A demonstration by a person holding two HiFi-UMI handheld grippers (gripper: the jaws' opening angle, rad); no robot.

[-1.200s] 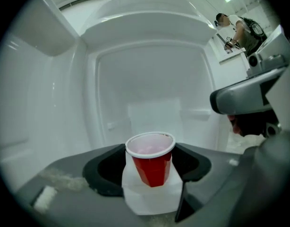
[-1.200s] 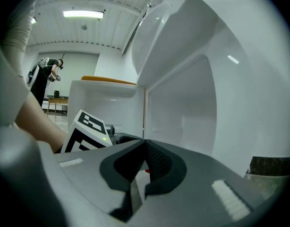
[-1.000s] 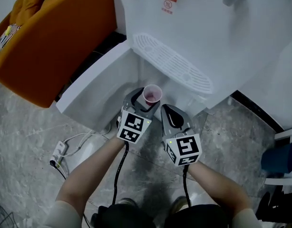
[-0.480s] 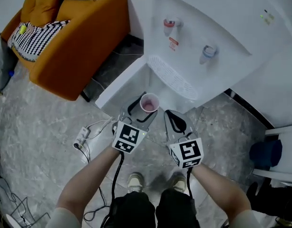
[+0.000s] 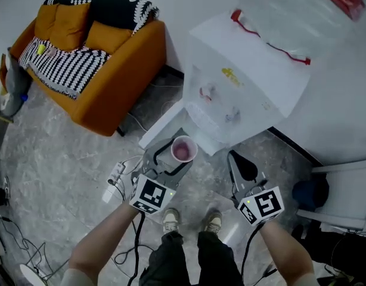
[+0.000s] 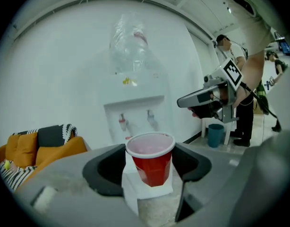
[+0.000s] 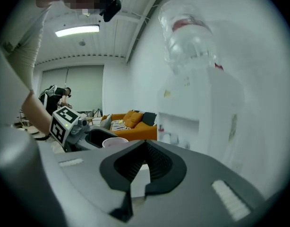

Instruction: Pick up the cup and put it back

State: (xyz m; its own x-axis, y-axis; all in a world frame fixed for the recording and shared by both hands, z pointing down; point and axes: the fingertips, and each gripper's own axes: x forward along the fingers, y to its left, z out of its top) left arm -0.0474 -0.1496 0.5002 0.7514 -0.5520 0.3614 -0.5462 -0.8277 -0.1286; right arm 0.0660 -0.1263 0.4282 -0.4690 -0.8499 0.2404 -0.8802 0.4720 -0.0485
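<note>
Head view has the red cup (image 5: 183, 150) clamped upright in the wide-set jaws of the left gripper (image 5: 174, 158), held in the air before the water dispenser (image 5: 242, 94); right gripper (image 5: 242, 167) closed, empty; pickup looks done; putting it back remains.

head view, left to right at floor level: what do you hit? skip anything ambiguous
orange sofa → power strip → cup held in the left hand-held gripper → right hand-held gripper → blue bin
</note>
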